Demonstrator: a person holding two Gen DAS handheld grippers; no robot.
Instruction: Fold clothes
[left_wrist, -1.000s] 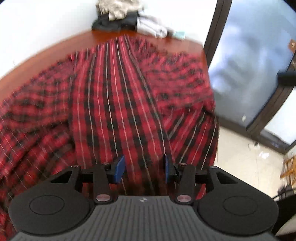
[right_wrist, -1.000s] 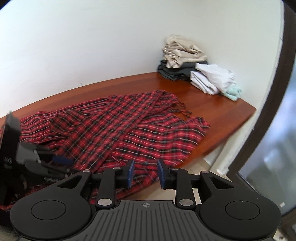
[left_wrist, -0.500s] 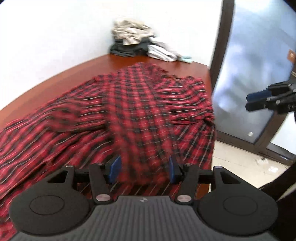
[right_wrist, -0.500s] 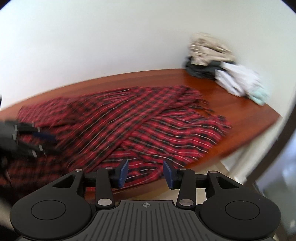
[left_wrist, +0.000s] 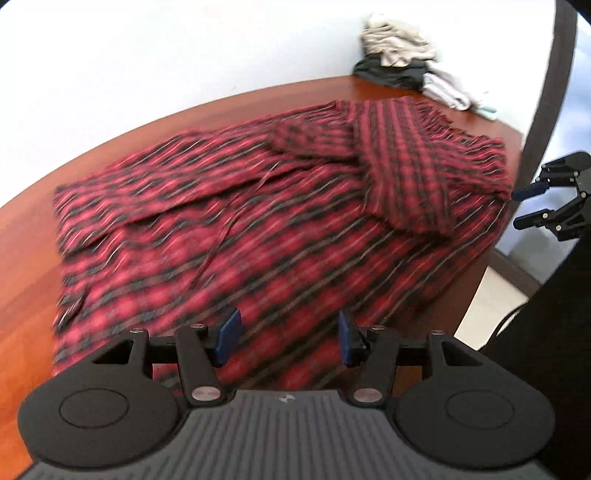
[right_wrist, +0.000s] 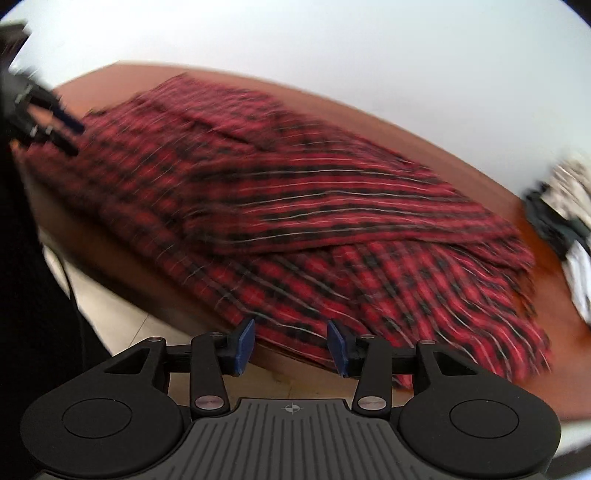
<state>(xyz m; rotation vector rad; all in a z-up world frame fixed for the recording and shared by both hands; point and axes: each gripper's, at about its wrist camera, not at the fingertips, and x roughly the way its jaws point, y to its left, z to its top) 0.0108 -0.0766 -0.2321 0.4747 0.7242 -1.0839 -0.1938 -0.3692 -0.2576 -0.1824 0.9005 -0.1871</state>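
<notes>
Hovering above the near edge of a reddish wooden table (left_wrist: 33, 236), the left gripper (left_wrist: 288, 334) points across a red-and-black plaid garment (left_wrist: 258, 236), its blue-padded fingers (left_wrist: 228, 335) spread apart with nothing between them. Over the table's other front stretch, the right gripper (right_wrist: 291, 341) hangs level, its own jaws likewise parted and empty, just short of the cloth's overhanging edge. Each tool appears in the other's view, off to the side. The plaid garment (right_wrist: 295, 221) lies spread over most of the tabletop, loosely doubled, with one panel folded back across the top and a fringed edge (right_wrist: 517, 295) trailing toward a small pile of other clothes (left_wrist: 402, 70) stacked by the white wall. Both views are blurred.
</notes>
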